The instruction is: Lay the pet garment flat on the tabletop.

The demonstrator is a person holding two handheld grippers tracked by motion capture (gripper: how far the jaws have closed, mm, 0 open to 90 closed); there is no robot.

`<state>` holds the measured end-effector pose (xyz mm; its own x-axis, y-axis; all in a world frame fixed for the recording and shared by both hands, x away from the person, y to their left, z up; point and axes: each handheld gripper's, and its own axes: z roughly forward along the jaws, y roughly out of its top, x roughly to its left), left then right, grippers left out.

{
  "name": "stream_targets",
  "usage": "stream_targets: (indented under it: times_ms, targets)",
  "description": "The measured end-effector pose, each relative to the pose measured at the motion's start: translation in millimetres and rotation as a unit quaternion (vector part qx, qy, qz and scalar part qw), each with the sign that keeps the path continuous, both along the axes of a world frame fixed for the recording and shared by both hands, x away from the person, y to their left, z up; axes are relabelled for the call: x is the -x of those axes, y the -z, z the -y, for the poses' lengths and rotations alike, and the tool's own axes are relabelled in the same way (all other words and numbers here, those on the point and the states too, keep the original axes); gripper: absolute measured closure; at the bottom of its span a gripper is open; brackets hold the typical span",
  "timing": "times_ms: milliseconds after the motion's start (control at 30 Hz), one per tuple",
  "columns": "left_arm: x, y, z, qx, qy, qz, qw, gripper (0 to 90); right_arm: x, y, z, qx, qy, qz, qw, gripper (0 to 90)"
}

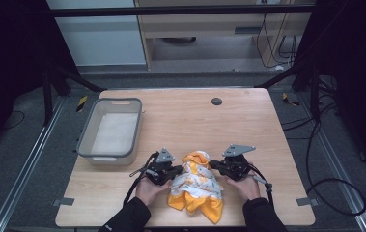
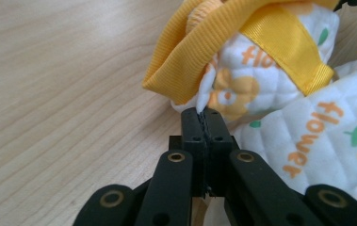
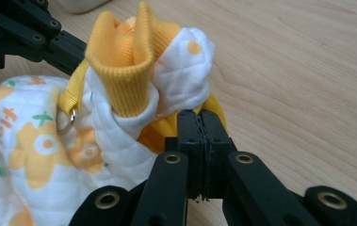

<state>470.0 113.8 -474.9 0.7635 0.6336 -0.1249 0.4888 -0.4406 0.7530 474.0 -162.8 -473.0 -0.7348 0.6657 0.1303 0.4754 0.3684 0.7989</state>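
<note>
Garment (image 1: 196, 181) lay crumpled at near table (image 1: 248, 121) edge, pinched by both closed tongs, left (image 1: 175, 172) and right (image 1: 213, 165), basket (image 1: 89, 140) not yet reached.

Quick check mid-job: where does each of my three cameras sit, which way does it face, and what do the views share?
High view: above the person's side, facing forward and down on the table; forearms, left gripper and right gripper flank the garment.
Left gripper view: on the left gripper, looking along shut jaws pinching white fabric.
Right gripper view: on the right gripper, jaws shut at the garment's edge.
Shared: the garment.
</note>
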Motion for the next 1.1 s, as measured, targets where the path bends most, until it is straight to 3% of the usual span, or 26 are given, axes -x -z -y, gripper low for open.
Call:
stream_targets:
  times_ms: [167, 467, 767, 933, 1100]
  targets:
    - [3.1, -12.3, -4.3, 0.01, -0.004, 0.018, 0.9998, 89.8, 3.3, -6.7, 3.8, -0.003, 0.005, 0.009, 0.9999, 88.9]
    - [7.8, -36.5, -15.6, 0.036, -0.015, 0.047, 0.9981, 89.8, 11.2, -21.8, 16.4, -0.033, 0.012, 0.03, 0.9989, 88.9]
    - [16.3, -56.9, -10.9, 0.044, -0.015, 0.081, 0.9956, 89.8, 17.4, -40.4, 19.6, -0.051, 0.018, 0.059, 0.9968, 89.0]
    - [12.0, -70.1, -10.0, 0.056, -0.031, 0.101, 0.9928, 89.7, 16.2, -50.8, 18.8, -0.07, 0.034, 0.073, 0.9943, 89.0]
    - [0.3, -79.6, -4.2, 0.052, -0.05, 0.118, 0.9904, 89.7, 10.6, -60.8, 12.5, -0.075, 0.057, 0.097, 0.9909, 89.0]
